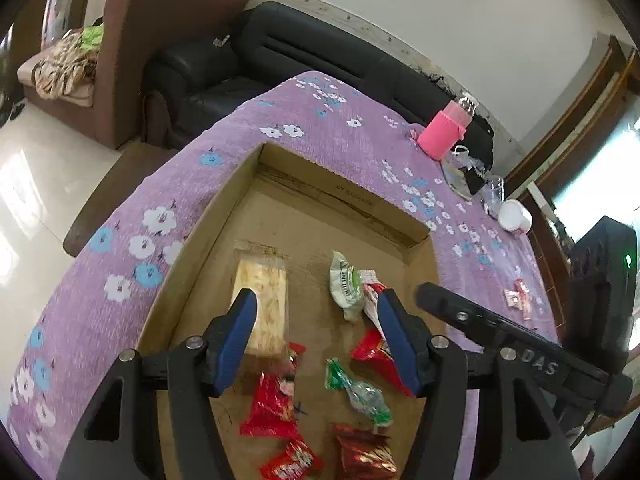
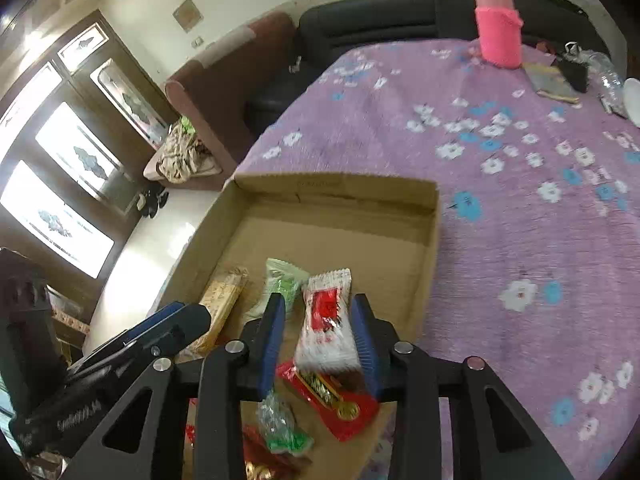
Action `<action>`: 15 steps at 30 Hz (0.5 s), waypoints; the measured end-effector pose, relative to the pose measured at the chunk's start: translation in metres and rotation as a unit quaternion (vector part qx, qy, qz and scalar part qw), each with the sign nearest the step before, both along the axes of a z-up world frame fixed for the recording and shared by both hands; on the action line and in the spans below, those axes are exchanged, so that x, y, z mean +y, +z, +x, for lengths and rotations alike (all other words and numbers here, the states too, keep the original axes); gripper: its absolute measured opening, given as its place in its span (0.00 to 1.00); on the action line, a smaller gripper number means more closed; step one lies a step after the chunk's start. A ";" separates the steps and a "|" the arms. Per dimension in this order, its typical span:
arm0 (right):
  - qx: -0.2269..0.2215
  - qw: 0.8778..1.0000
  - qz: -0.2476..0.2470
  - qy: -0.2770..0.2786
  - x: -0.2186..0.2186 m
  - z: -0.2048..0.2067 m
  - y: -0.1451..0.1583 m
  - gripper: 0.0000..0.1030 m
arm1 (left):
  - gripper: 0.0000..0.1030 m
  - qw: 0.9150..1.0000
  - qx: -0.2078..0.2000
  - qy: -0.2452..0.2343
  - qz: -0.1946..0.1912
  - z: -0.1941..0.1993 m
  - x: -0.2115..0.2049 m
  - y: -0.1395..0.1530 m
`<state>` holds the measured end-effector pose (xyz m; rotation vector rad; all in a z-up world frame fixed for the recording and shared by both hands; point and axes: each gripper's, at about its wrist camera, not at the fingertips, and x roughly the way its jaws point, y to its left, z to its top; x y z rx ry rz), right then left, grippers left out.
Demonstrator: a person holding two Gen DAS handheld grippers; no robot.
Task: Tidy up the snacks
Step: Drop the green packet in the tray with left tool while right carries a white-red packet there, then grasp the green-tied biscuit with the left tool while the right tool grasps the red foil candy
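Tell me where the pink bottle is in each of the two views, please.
Left wrist view: the pink bottle stands upper right, near the far edge of the purple cloth.
Right wrist view: the pink bottle stands at the top, right of centre.
Shared landmark: the cardboard box, nearer the camera than the bottle in both views.

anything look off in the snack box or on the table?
Snacks lie jumbled at the near end of the cardboard box, wrappers overlapping at odd angles, far end bare. Some pink-and-white packets still sit outside on the purple cloth. No spills or damage visible.
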<state>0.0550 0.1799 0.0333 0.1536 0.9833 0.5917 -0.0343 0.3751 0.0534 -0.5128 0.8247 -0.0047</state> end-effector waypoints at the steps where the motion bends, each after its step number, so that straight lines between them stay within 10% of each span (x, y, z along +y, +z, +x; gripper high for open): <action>1: -0.006 1.000 0.003 -0.003 -0.008 -0.005 0.005 0.37 | 0.60 1.000 -0.008 -0.001 0.000 -0.004 -0.002 0.005; 15: -0.054 0.985 -0.001 -0.161 -0.224 -0.079 0.027 0.36 | 0.93 0.986 -0.119 -0.111 0.035 -0.064 -0.150 0.074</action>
